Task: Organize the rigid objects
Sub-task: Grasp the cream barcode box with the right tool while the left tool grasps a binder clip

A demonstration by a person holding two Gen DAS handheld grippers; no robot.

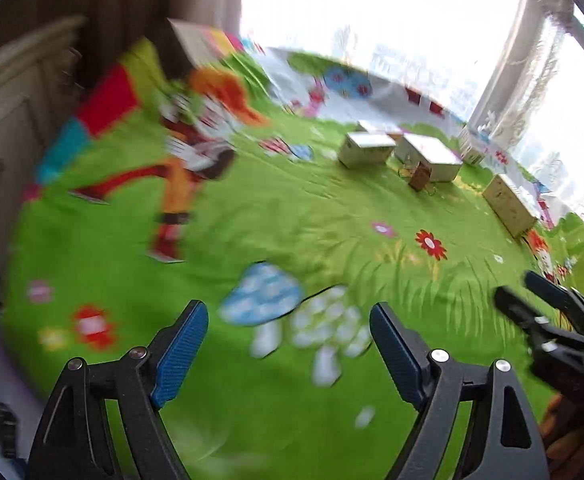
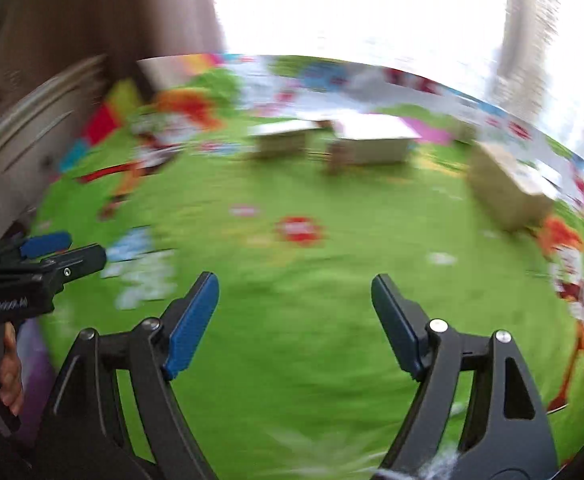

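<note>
Jaws spread wide on both the left gripper [image 1: 288, 344] and the right gripper [image 2: 294, 320], nothing between them, above the green play mat [image 1: 292, 208]. The cardboard boxes [image 1: 366, 149] sit far across it by the window [image 1: 372, 20]; lettering too blurred to read.

Both wrist cams sit low over the bright green cartoon-print play mat [image 1: 292, 208], facing fwd toward the sunlit window [image 1: 372, 8]. Left view is further left, right view further right; each catches the other tool at its edge. Shared: small cardboard boxes [image 1: 366, 149] mid-mat, well ahead.
</note>
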